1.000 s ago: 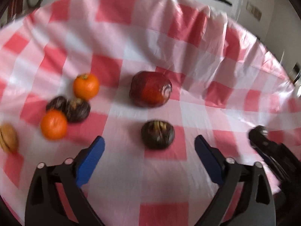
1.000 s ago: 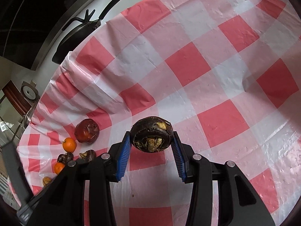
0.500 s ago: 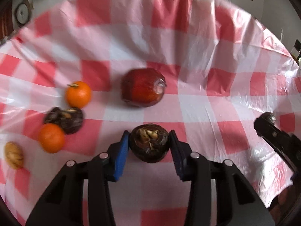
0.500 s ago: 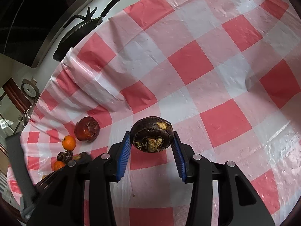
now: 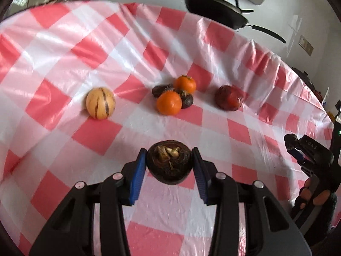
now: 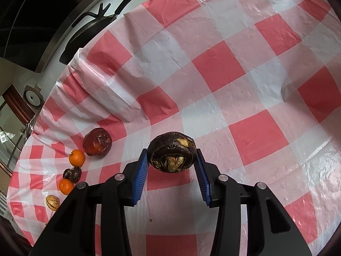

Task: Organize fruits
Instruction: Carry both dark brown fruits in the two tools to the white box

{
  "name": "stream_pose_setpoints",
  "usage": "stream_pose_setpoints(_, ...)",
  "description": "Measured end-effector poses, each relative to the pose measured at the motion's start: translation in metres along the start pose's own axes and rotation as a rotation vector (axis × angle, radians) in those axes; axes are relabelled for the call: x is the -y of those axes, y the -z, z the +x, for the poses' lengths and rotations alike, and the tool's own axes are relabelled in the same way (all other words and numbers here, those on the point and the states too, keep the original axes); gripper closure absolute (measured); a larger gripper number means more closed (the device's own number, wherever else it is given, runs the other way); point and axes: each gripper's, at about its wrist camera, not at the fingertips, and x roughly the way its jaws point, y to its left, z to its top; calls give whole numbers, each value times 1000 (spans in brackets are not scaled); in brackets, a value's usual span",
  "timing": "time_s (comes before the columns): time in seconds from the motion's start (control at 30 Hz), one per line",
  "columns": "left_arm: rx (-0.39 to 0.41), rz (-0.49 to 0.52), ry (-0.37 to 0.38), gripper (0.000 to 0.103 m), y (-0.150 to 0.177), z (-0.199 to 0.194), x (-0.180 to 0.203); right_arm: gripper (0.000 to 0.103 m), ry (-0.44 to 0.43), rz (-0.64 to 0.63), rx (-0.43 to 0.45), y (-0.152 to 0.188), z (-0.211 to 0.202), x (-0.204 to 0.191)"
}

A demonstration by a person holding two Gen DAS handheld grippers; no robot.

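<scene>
My left gripper (image 5: 169,151) is shut on a dark brown round fruit (image 5: 169,166), its blue pads pressing both sides, just above the checked cloth. My right gripper (image 6: 172,149) is shut on a second dark brown fruit (image 6: 171,155), held over the cloth. On the cloth beyond the left gripper lie a striped yellow fruit (image 5: 100,103), two oranges (image 5: 168,103) (image 5: 185,83), two small dark fruits (image 5: 187,100) (image 5: 160,90) and a dark red fruit (image 5: 229,97). The right wrist view shows the same group at the far left, with the red fruit (image 6: 97,141) nearest.
A red and white checked tablecloth (image 5: 64,49) covers the table and drapes over its far edge. A black frying pan (image 5: 215,10) sits on the counter behind. The right gripper (image 5: 298,151) and the hand (image 5: 309,192) holding it show at the right edge of the left wrist view.
My left gripper went from open around the dark fruit to shut on it, then carried it back from the fruit group. The right gripper kept still.
</scene>
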Motion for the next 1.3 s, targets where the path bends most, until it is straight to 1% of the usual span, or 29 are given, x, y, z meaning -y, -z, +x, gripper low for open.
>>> stream_pose_setpoints(0.07, 0, 18, 13, 60, 1, 0, 4, 60, 1, -3, -4, 0, 0, -1)
stream_pose_setpoints(0.17, -16, 9, 47, 60, 3, 1, 9, 60, 0, 2, 0, 0, -2, 0)
stream_pose_setpoints(0.23, -13, 2, 54, 60, 2, 0, 9, 60, 2, 2, -1, 0, -2, 0)
stream_pose_setpoints(0.33, -5, 3, 45, 60, 1, -1, 10, 60, -1, 4, -1, 0, -2, 0)
stream_pose_setpoints(0.43, -10, -10, 52, 60, 1, 1, 7, 60, -1, 7, -5, 0, 0, 0)
stream_pose_setpoints(0.5, 2, -22, 54, 60, 0, -1, 4, 60, -2, 8, -6, 0, 0, 0)
stream_pose_setpoints(0.6, 36, -35, 27, 60, 1, -10, 1, 60, -22, 6, -11, 2, -4, 0)
stream_pose_setpoints(0.63, 40, -32, 19, 60, 2, -13, 0, 60, -33, 17, -27, 3, -5, 1)
stream_pose_setpoints(0.67, 38, -26, 9, 60, 6, -18, -1, 60, -59, 51, -60, 8, -6, 6)
stream_pose_setpoints(0.73, 40, -24, -5, 60, 14, -31, -5, 60, -79, 113, -87, 20, -17, 13)
stream_pose_setpoints(0.8, 68, -18, -33, 60, 28, -53, -11, 60, -111, 129, -76, 37, -37, 15)
stream_pose_setpoints(0.9, 104, -42, -32, 60, 46, -85, -24, 60, -162, 136, -74, 64, -68, 7)
stream_pose_setpoints(0.97, 123, -34, -46, 60, 61, -105, -34, 60, -188, 116, -76, 79, -86, -4)
stream_pose_setpoints(1.1, 136, -31, -51, 60, 85, -147, -59, 60, -239, 21, -105, 115, -123, -36)
stream_pose_setpoints(1.2, 156, -26, -75, 60, 95, -172, -76, 60, -265, -65, -143, 142, -137, -63)
stream_pose_setpoints(1.3, 173, -27, -108, 60, 106, -197, -96, 60, -296, -129, -178, 167, -148, -82)
